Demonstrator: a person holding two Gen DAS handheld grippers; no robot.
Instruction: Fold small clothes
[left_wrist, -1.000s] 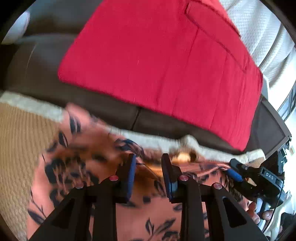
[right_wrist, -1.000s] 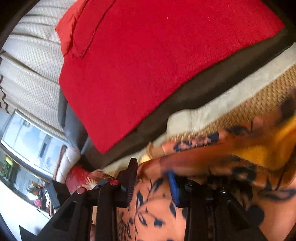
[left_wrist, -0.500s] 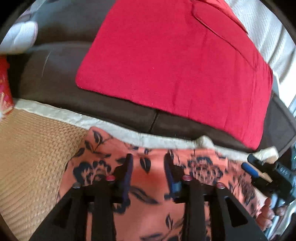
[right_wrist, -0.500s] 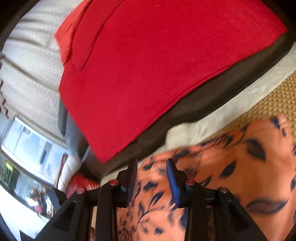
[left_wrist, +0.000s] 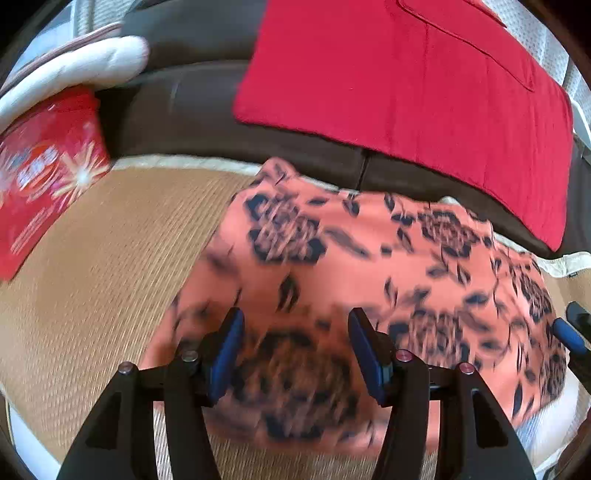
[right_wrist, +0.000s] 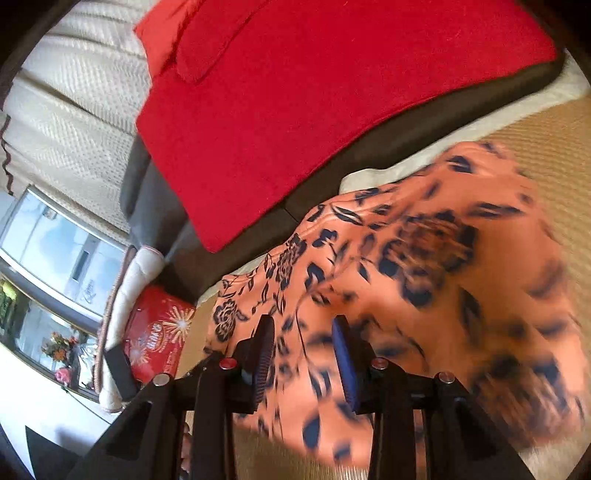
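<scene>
Both tools pulled back; left tool (left_wrist: 293, 354) just opened, empty; right tool (right_wrist: 303, 363) part-open, nothing gripped. Garment (left_wrist: 369, 266) folded, mid-frame; next: regrasp edge.

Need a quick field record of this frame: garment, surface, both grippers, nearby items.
garment: orange floral cloth, spread on the mat, far edge at the sofa
surface: woven tan mat
left gripper: open above the cloth, jaws have just been opening, nothing pinched
right gripper: jaws apart over the cloth; blur hides whether they pinch it
behind: red blanket on dark sofa
side: red printed box beside the mat
</scene>
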